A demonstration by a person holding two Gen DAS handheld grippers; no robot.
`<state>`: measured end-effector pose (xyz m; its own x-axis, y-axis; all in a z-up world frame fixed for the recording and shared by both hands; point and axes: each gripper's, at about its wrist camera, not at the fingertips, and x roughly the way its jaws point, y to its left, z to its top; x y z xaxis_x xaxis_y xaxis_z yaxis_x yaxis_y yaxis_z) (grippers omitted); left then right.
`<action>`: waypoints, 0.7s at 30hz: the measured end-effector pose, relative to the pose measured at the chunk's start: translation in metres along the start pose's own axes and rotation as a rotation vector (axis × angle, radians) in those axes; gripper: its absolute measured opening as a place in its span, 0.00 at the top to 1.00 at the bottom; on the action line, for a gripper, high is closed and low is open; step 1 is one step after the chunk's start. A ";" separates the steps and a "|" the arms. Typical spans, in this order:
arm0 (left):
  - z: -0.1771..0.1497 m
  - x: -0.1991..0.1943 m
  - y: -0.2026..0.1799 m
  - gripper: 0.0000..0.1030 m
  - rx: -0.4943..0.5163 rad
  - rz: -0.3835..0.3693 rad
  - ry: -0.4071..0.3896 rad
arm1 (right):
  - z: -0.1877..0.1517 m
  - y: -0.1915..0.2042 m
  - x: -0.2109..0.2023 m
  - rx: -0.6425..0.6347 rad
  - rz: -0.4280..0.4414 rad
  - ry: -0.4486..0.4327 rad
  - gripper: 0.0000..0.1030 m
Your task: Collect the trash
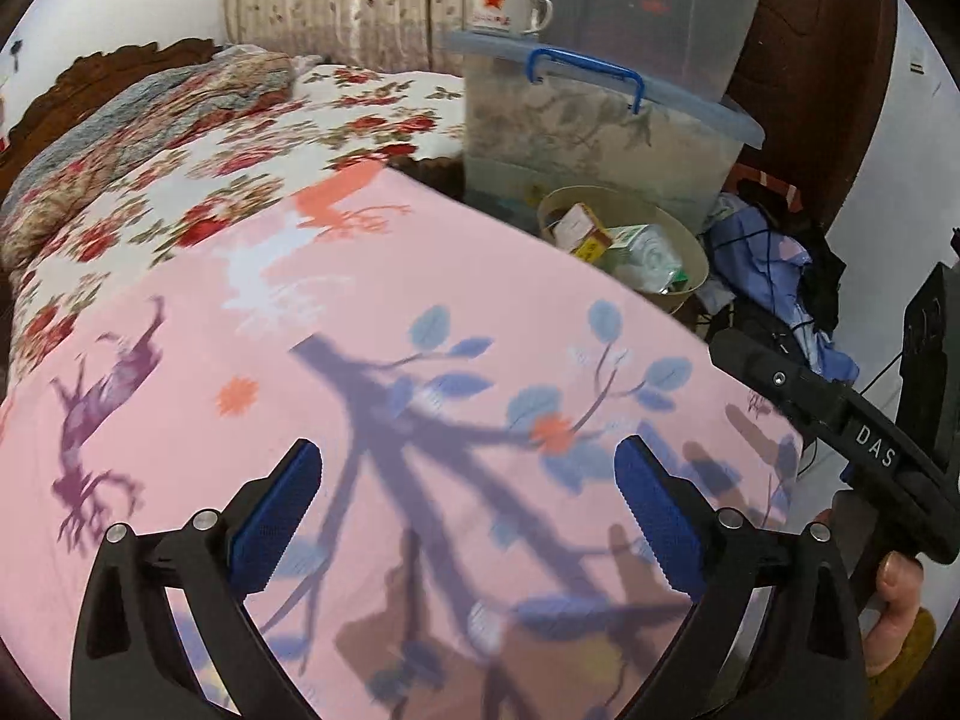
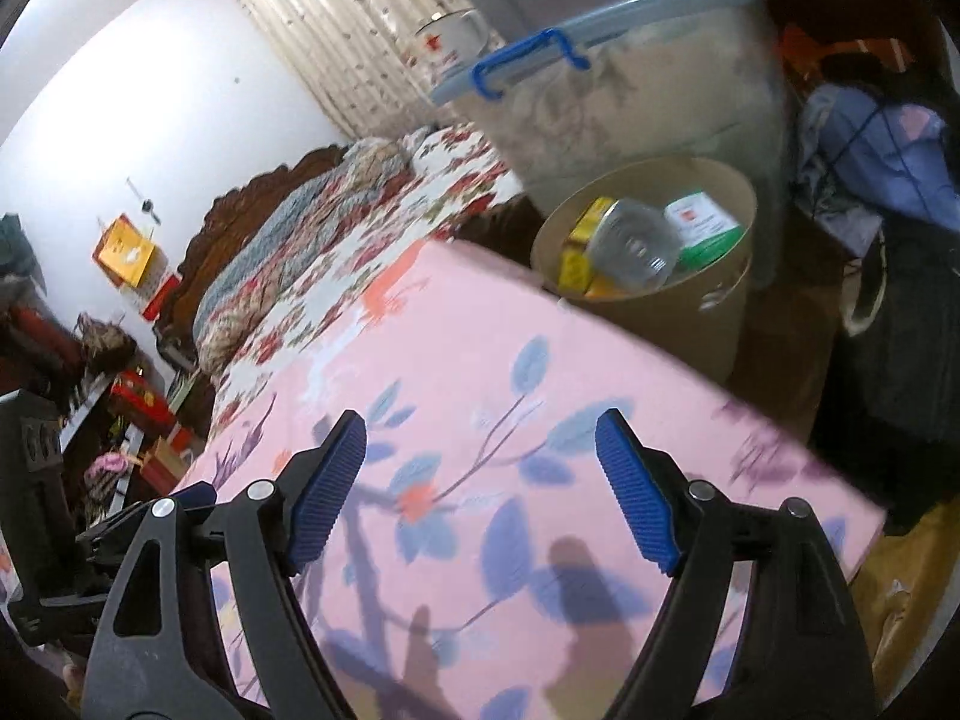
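Claws: left claw (image 1: 468,516) and right claw (image 2: 480,492) both released, blue pads spread wide, nothing between them, each hovering over the pink cloth
Bench: covered by a pink cloth (image 1: 372,372) printed with blue leaves and purple deer; bare of loose items where visible
Trash bin: tan round bin (image 2: 714,306) just past the far right edge of the bench
Trash: clear plastic bottle (image 2: 636,246), yellow box (image 2: 585,240) and green-and-white carton (image 2: 705,222) lie inside the bin
Behind bin: lidded translucent storage box with blue handle (image 1: 585,69); white mug with red star (image 1: 507,7) on its lid
Far left: bed with floral quilt (image 1: 198,138)
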<state>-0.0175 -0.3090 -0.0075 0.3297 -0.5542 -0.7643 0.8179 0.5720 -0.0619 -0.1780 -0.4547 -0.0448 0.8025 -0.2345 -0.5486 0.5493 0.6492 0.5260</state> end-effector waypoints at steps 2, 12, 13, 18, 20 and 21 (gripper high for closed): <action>-0.009 -0.009 0.009 0.08 -0.009 0.014 -0.015 | -0.006 0.012 -0.002 -0.024 0.001 -0.002 0.23; -0.051 -0.025 0.078 0.08 -0.172 0.055 -0.014 | 0.035 -0.004 -0.030 -0.051 -0.129 -0.155 0.21; -0.053 -0.027 0.080 0.08 -0.184 0.056 -0.018 | 0.035 -0.002 -0.035 -0.049 -0.143 -0.164 0.20; -0.052 -0.040 0.080 0.08 -0.200 0.078 -0.039 | 0.006 0.004 -0.041 0.033 -0.144 -0.118 0.13; -0.047 -0.045 0.068 0.08 -0.163 0.085 -0.048 | -0.004 0.007 -0.040 0.046 -0.140 -0.085 0.12; -0.046 -0.046 0.063 0.08 -0.148 0.086 -0.052 | -0.011 0.009 -0.041 0.050 -0.141 -0.073 0.11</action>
<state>-0.0031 -0.2198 -0.0055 0.4223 -0.5277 -0.7370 0.7086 0.6992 -0.0946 -0.2087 -0.4308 -0.0243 0.7307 -0.3736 -0.5714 0.6669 0.5698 0.4802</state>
